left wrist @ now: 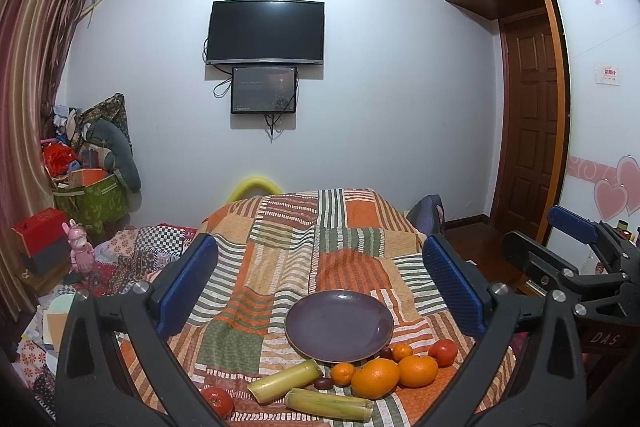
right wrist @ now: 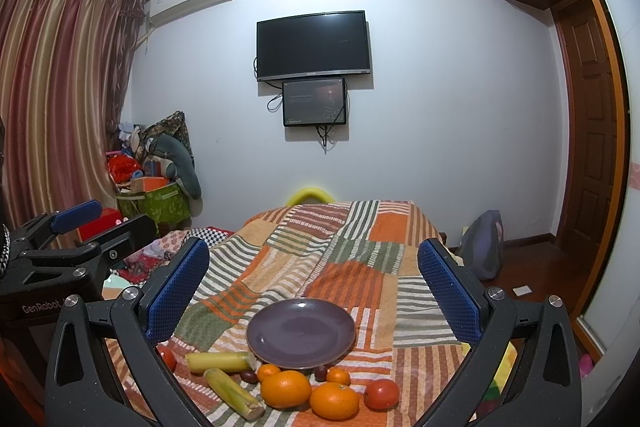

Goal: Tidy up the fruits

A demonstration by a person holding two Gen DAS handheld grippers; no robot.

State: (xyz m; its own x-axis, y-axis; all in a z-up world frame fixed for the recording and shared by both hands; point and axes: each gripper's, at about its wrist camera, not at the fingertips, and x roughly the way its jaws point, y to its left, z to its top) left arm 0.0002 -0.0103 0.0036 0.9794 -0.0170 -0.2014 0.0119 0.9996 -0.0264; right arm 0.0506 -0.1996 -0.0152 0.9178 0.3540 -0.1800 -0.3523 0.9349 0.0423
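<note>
An empty purple plate (left wrist: 338, 325) (right wrist: 301, 333) sits on a striped patchwork cloth. In front of it lie two large oranges (left wrist: 376, 378) (right wrist: 285, 389), two small tangerines (left wrist: 343, 373), two red tomatoes (left wrist: 443, 352) (right wrist: 381, 393), two dark dates (left wrist: 323, 383) and two sugarcane pieces (left wrist: 285, 381) (right wrist: 234, 393). My left gripper (left wrist: 320, 287) is open and empty, held above and short of the plate. My right gripper (right wrist: 314, 285) is open and empty too, in the same stance. Each gripper shows at the edge of the other's view.
The cloth-covered surface (left wrist: 340, 227) drops off at its far end. Clutter, a green box (left wrist: 94, 201) and curtains fill the left side. A wooden door (left wrist: 530, 131) and a bag on the floor (right wrist: 482, 247) are on the right.
</note>
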